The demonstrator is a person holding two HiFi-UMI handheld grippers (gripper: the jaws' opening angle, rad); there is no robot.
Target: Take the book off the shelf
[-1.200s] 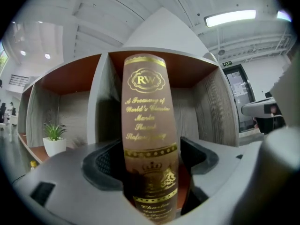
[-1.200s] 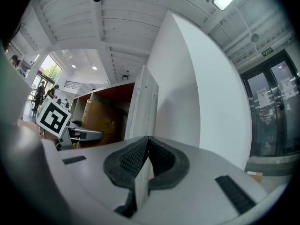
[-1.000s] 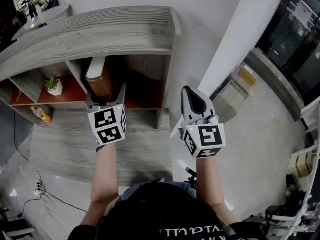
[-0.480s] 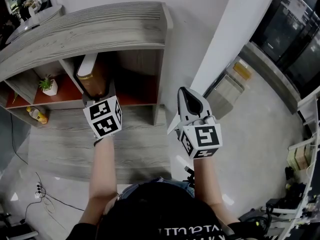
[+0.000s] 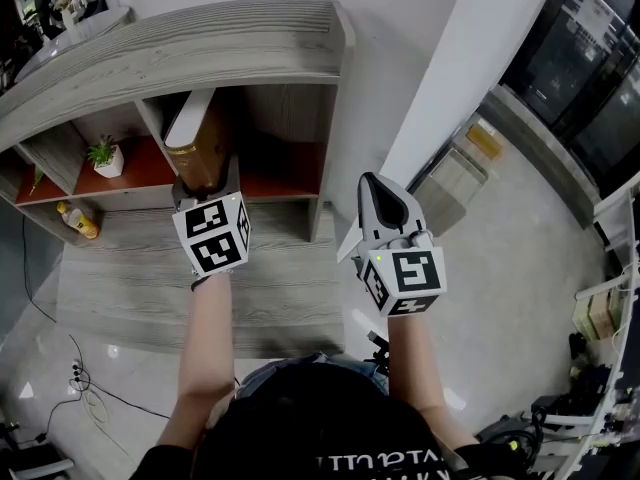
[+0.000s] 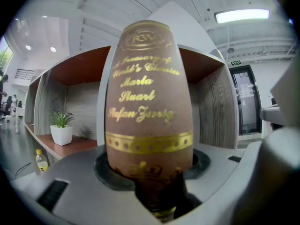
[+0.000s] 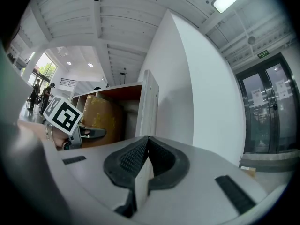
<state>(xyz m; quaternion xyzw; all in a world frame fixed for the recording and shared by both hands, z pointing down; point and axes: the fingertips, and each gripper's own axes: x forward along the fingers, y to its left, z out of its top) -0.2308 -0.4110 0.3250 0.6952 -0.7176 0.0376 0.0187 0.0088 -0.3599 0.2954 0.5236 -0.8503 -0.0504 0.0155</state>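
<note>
A thick brown book [image 5: 199, 146] with gold lettering on its spine [image 6: 149, 102] stands in the right bay of the grey wooden shelf [image 5: 200, 48], leaning with its top toward me. My left gripper [image 5: 205, 192] is shut on the lower end of the spine, and the book fills the left gripper view between the jaws [image 6: 154, 191]. My right gripper [image 5: 376, 190] hangs to the right of the shelf, in front of the white wall, with its jaws shut and nothing between them [image 7: 142, 170]. In the right gripper view the book [image 7: 101, 118] and the left gripper [image 7: 90, 133] show at the left.
A small potted plant [image 5: 106, 160] stands on the red board in the bay left of the book, and a yellow bottle [image 5: 78, 223] lies lower at the left. A white column [image 5: 450, 98] rises right of the shelf. Cables [image 5: 85, 378] lie on the floor.
The left jaws, wide apart a second ago, have closed on the book's spine. The book now leans further out of the bay. The right gripper has barely moved.
</note>
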